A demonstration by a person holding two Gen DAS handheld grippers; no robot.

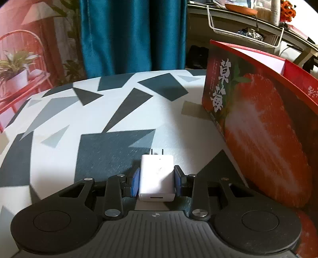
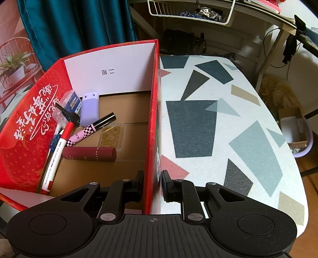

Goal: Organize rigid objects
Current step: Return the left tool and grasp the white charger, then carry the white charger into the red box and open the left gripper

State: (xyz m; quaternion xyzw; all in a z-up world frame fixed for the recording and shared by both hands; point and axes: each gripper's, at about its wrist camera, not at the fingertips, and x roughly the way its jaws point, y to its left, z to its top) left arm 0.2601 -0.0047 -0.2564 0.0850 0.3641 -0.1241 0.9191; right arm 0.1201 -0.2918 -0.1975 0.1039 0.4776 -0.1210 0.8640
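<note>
My left gripper (image 1: 157, 184) is shut on a white charger plug (image 1: 156, 168), its blue pads pressing both sides and the prongs pointing away over the patterned table (image 1: 111, 150). A red strawberry-print box (image 1: 258, 127) stands just to the right of it. In the right wrist view, my right gripper (image 2: 153, 184) is shut on the box's right wall (image 2: 154, 119), one finger inside and one outside. Inside the box (image 2: 25, 127) lie a red-capped white marker (image 2: 57, 150), a checkered pen (image 2: 91, 129), a maroon tube (image 2: 89, 153), a lavender case (image 2: 90, 109), black keys (image 2: 68, 114) and a small blue-and-white packet (image 2: 73, 102).
A teal curtain (image 1: 131, 35) hangs behind the table. A white wire basket (image 2: 190, 12) hangs under a desk at the back. A lilac bin (image 2: 298, 135) with a carton sits on the floor at right. A red chair with a potted plant (image 1: 15, 73) stands far left.
</note>
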